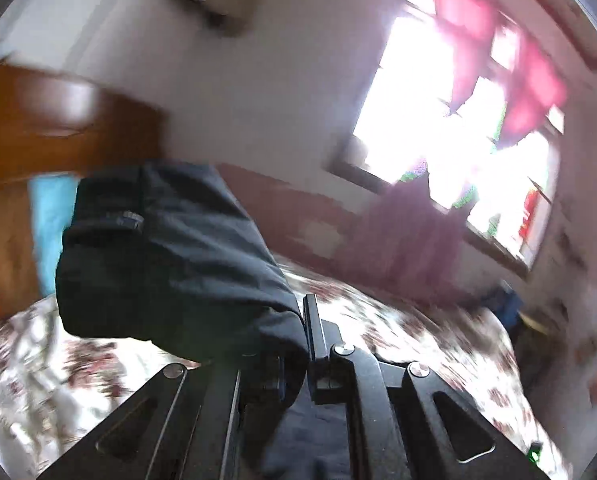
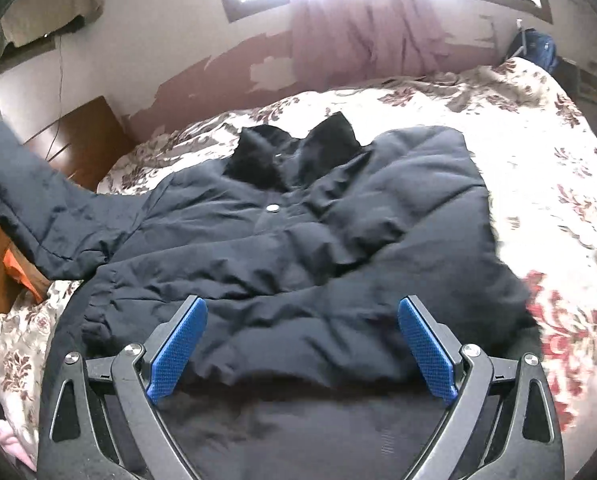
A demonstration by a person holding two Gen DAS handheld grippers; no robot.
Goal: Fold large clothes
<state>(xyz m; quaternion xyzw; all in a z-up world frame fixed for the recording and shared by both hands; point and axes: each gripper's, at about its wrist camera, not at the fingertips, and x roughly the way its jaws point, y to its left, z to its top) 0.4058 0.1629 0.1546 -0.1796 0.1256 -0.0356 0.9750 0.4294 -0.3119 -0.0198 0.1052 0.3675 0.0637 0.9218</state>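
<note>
A dark navy padded jacket (image 2: 298, 240) lies spread on the flowered bed cover (image 2: 538, 152), its fur-trimmed collar (image 2: 294, 152) toward the far wall. Its left sleeve (image 2: 38, 208) is lifted up and off to the left. In the left wrist view my left gripper (image 1: 304, 332) is shut on that sleeve's cuff (image 1: 166, 252), which hangs in the air above the bed. My right gripper (image 2: 302, 348) hovers open over the jacket's lower hem, blue pads (image 2: 178, 352) wide apart with nothing between them.
A wooden headboard (image 1: 58, 120) and a wooden side cabinet (image 2: 82, 136) stand at the left. A bright window (image 1: 450, 140) with pink curtains sits behind the bed. An orange item (image 2: 18, 268) lies at the bed's left edge. The bed's right half shows bare flowered cover.
</note>
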